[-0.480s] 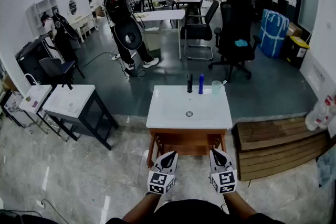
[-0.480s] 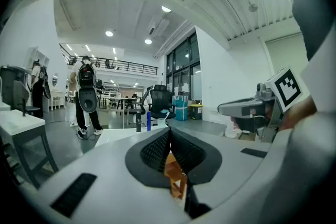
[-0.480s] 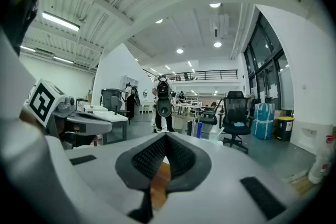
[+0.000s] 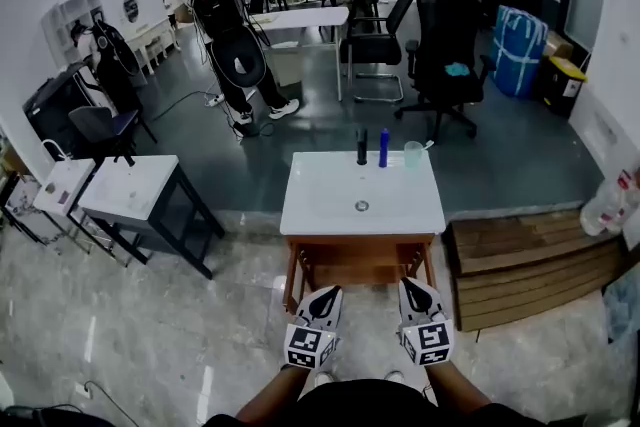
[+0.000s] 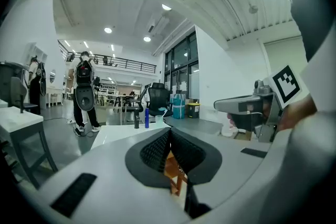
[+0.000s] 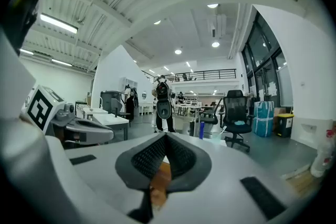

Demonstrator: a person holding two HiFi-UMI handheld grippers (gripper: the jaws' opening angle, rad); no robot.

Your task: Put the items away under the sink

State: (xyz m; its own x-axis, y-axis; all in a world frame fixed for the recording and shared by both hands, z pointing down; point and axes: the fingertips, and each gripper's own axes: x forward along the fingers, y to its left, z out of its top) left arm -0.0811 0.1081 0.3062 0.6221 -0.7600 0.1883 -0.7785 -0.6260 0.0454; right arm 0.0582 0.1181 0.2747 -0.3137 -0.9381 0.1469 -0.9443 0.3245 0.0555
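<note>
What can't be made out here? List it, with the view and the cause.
Head view: the sink top hides the inside of the cabinet.
Head view: the black bottle, blue bottle and cup are too small to tell contents.
Head view: the right edge cuts off the white jug.
Left gripper view: the left hand-held gripper covers most of the cabinet.

Bottle (image 4: 383,153) and cup (image 4: 413,155) at back of sink (image 4: 325,207), small table (image 4: 128,188) left
</note>
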